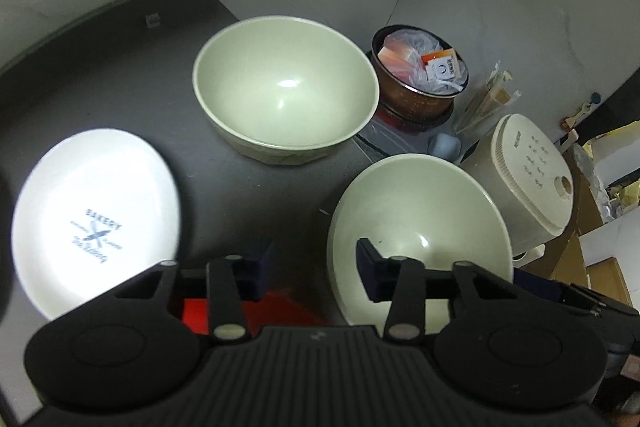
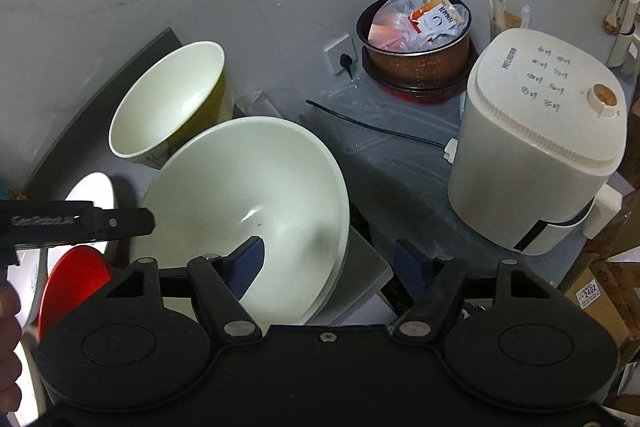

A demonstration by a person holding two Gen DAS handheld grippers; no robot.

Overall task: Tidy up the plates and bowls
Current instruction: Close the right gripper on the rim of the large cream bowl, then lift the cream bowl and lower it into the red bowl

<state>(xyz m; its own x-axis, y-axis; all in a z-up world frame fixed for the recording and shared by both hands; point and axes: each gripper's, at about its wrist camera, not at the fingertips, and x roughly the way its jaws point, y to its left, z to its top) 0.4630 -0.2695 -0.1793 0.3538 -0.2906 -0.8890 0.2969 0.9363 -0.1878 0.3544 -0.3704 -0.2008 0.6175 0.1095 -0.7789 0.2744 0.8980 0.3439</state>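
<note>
Two pale green bowls stand on the dark counter [image 1: 120, 75]. The far bowl [image 1: 286, 95] [image 2: 168, 103] is free. My left gripper [image 1: 314, 267] is open astride the left rim of the near bowl [image 1: 420, 211] [image 2: 248, 179]; one pad is inside, one outside, and a gap shows. My right gripper [image 2: 330, 263] is open astride the same bowl's right rim, pads not pressing. A white plate [image 1: 96, 219] [image 2: 90, 193] printed "BAKERY" lies to the left. A red plate [image 2: 76, 275] [image 1: 280, 307] lies partly hidden under the left gripper.
A white rice cooker [image 1: 532, 171] [image 2: 536, 147] stands right of the near bowl. A copper pot [image 1: 420, 75] [image 2: 416, 31] full of plastic packets sits behind it. A black cable [image 2: 380, 131] runs from a wall socket [image 2: 340, 55]. Cardboard boxes [image 2: 592, 295] stand at far right.
</note>
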